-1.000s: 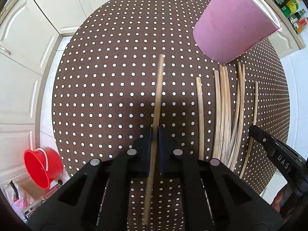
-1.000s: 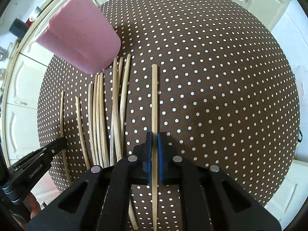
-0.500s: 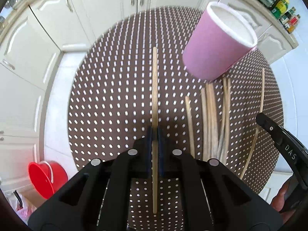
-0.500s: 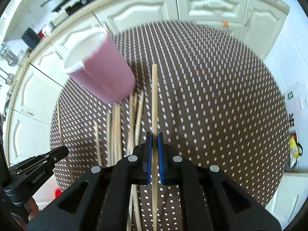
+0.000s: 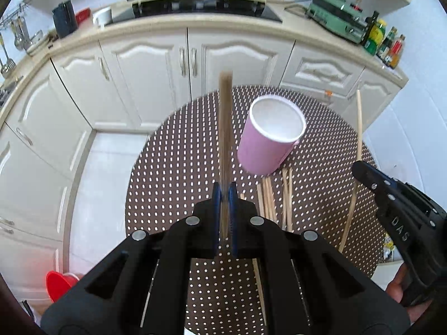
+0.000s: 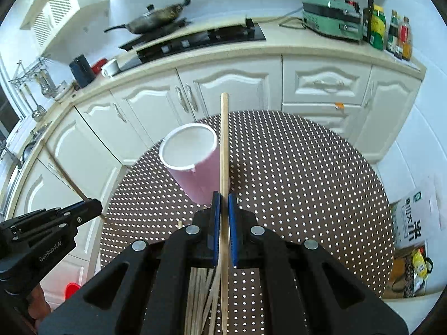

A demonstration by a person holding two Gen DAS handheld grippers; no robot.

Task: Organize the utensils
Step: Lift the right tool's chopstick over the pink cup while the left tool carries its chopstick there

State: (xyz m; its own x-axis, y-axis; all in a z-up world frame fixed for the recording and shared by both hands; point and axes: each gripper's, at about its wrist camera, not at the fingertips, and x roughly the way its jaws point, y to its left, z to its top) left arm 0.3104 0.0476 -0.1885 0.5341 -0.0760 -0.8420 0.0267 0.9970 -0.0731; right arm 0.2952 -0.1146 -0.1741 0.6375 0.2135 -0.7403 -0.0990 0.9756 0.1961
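Observation:
My left gripper [image 5: 224,192] is shut on a wooden chopstick [image 5: 225,128], held up in the air left of the pink cup [image 5: 269,142]. My right gripper [image 6: 224,198] is shut on another chopstick [image 6: 224,145], raised just right of the pink cup [image 6: 195,162], which stands upright and open on the dotted brown table [image 6: 307,181]. Several more chopsticks [image 5: 275,198] lie on the table in front of the cup. The right gripper [image 5: 363,169] and its chopstick show at the right of the left wrist view. The left gripper [image 6: 93,205] shows at the left of the right wrist view.
White kitchen cabinets [image 5: 156,67] and a counter with a stove [image 6: 195,42] stand behind the round table. A red bucket [image 5: 60,284] sits on the floor at left. A bag [image 6: 416,223] lies on the floor at right.
Both grippers have lifted their chopsticks off the table and tilted up, so the cup's open top and the kitchen behind have come into view.

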